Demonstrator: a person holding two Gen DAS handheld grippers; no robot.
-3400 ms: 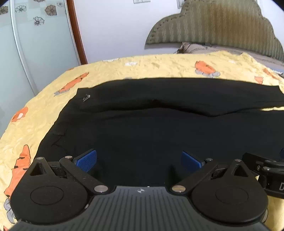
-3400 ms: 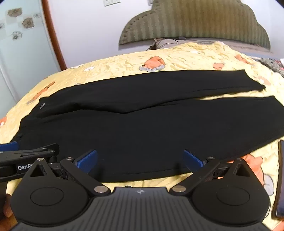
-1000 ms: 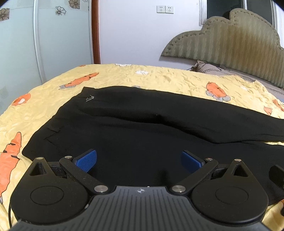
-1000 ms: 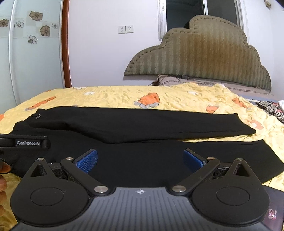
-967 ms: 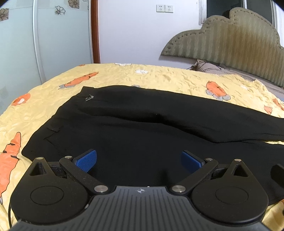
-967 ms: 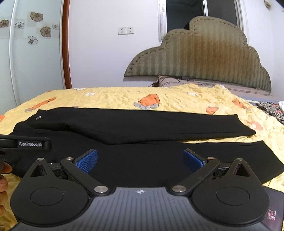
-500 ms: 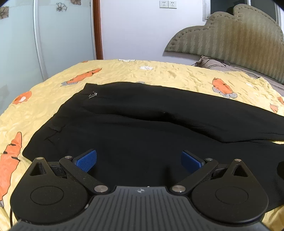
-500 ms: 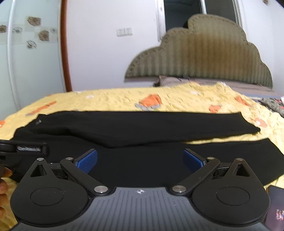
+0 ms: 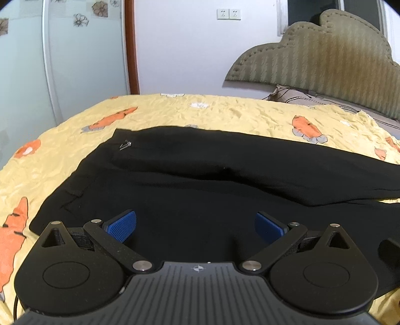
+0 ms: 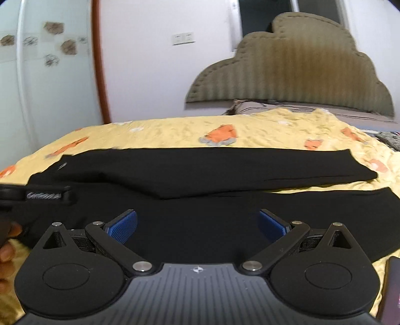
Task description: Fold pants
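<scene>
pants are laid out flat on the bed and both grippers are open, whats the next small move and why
Probably lower both grippers to the near edge of the pants and pinch it. The left gripper sits over the waist end and the right gripper over the near leg, both open and holding nothing. The two legs lie side by side, not stacked, on the yellow bedspread, so lifting the near leg over the far one looks like the first fold.

Bedroom: white wall (image 9: 180,50) with a double socket (image 9: 228,14), dark window (image 10: 265,15) top right. Olive scalloped headboard (image 9: 325,52), striped pillow (image 9: 290,96) below it. Yellow carrot-print bedspread (image 9: 237,112) on the bed. Frosted flower-print panel (image 9: 75,50) with brown frame (image 9: 131,47) at left.
</scene>
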